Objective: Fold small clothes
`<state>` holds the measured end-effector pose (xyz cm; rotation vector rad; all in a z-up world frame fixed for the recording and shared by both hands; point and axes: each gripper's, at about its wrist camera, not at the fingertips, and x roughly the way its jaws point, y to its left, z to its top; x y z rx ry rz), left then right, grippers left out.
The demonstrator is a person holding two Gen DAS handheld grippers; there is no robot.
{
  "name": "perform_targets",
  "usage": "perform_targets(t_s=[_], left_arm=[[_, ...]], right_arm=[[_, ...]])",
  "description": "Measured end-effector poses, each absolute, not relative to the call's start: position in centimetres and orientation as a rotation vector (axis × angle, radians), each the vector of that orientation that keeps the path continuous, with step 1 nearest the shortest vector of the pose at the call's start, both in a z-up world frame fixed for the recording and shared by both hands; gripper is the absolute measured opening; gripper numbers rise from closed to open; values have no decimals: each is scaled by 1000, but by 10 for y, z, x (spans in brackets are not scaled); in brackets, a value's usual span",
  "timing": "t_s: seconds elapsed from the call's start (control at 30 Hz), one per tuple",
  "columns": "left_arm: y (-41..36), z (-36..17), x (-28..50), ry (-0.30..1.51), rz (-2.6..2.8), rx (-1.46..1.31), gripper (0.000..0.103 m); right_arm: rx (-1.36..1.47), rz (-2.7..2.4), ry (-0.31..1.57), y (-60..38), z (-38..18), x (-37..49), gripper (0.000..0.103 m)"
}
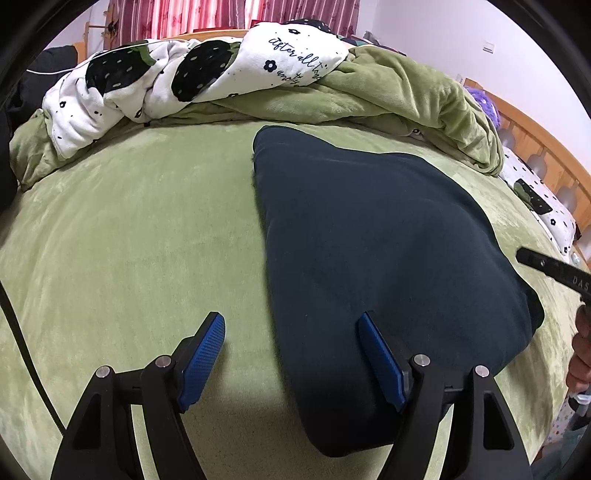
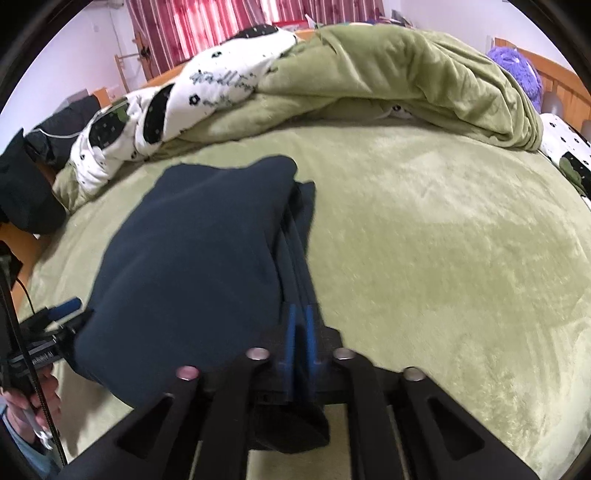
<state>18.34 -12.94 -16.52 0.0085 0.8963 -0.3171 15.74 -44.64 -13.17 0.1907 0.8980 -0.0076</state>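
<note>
We find the garment [image 1: 373,240], a dark navy piece already folded into a thick pad, lying flat on the green bed cover [image 1: 129,229], toward the near edge of the bed. In the right wrist view the same garment [image 2: 199,258] shows stacked layers along its right-hand edge.

Left tongs [image 1: 291,362]: we see the jaws standing wide, nothing between them. One blue pad [image 1: 201,363] sits over bare cover; the other pad [image 1: 380,365] sits over the garment's near left corner. Whether that pad touches the cloth we cannot tell. The same tongs [image 2: 66,308] appear at the garment's left edge in the right wrist view.

Right tongs [image 2: 300,339]: jaws narrow, the two blue pads close together with a fold of the garment's layered edge between them; we judge the cloth gripped. Dark cloth also hangs below the jaws. This view is blurred.

Beyond the garment, a rumpled green blanket [image 1: 406,96] and a white quilt with black print [image 1: 207,70] lie heaped across the far side of the bed. Red curtains [image 1: 221,14] hang behind. A purple plush [image 2: 517,70] rests by the wooden headboard [image 1: 546,147].

A hand [image 2: 31,398] holds the left tool's grip.
</note>
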Motion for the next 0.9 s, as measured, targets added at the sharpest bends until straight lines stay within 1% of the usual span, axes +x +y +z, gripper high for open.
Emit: perform_targets(t_s=[0.03,0.07,0.1,0.17,0.37,0.43,0.5,0.53,0.63,0.77,0.9], left_arm=[[-128,-164,183,890,-319,3,74],[-125,-163,183,881,-320,-8,74],[-123,-162,184,875,-314,-14,74],[-118,-161,188,868,-295,-17,74],[-108,-158,215,870,-263,-8,74],[-107,-156,225,861,-262,-6,74],[-107,-154,233,850,-267,-8,74],[-108,-153,236,843,-268,-8,74],[-108,-155,242,825,-276,-13,74],[-111,-161,246,831,-278,-28,74],[-111,-159,243,835,-278,-41,74]], right_arm=[[190,-4,888,-444,-131,160,29],[183,-3,870,-441,-130,163,37],[178,1,857,-439,-129,165,39],[188,3,841,-436,-129,175,39],[228,-33,878,-428,-124,235,39],[254,-37,879,-426,-127,252,36],[254,-63,898,-424,-136,265,29],[244,-90,913,-423,-142,271,29],[213,-125,950,-422,-157,281,29],[169,-188,938,-432,-162,278,29],[228,-180,946,-447,-163,275,29]])
